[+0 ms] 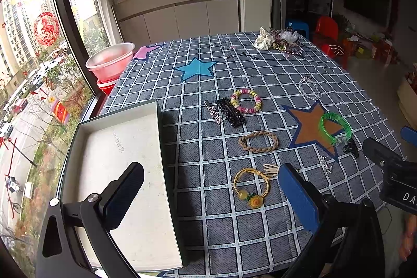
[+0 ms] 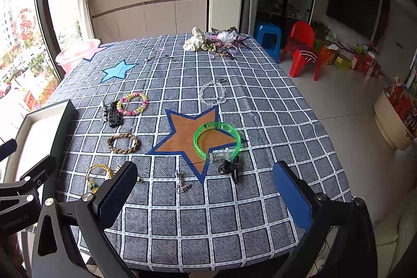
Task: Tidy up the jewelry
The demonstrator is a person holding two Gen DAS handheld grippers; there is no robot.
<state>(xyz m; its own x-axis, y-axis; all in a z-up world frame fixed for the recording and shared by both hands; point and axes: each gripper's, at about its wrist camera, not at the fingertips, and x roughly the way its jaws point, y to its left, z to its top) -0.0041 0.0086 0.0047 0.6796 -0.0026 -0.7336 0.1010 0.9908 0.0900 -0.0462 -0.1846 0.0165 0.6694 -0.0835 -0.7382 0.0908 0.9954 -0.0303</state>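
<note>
My left gripper [image 1: 211, 189] is open above the checked tablecloth, beside a white-lined box tray [image 1: 125, 173] on its left. Under and ahead of it lie a yellow cord bracelet with a sunflower [image 1: 255, 201], a braided brown bracelet [image 1: 241, 142], a pink-and-yellow bead bracelet [image 1: 258, 98] and a black hair clip [image 1: 232, 112]. My right gripper [image 2: 206, 189] is open too, with nothing between its fingers. Just ahead of it lie a green bangle [image 2: 216, 125], a small black claw clip [image 2: 230, 168] and a silver chain [image 2: 181, 183]. A clear bead bracelet [image 2: 202, 93] sits farther back.
A heap of scrunchies and hair ties [image 1: 278, 39] sits at the table's far edge. Pink basins [image 1: 110, 61] stand by the window past the far left corner. A red child's chair [image 2: 302, 48] and a blue stool [image 2: 268, 35] stand on the floor at right.
</note>
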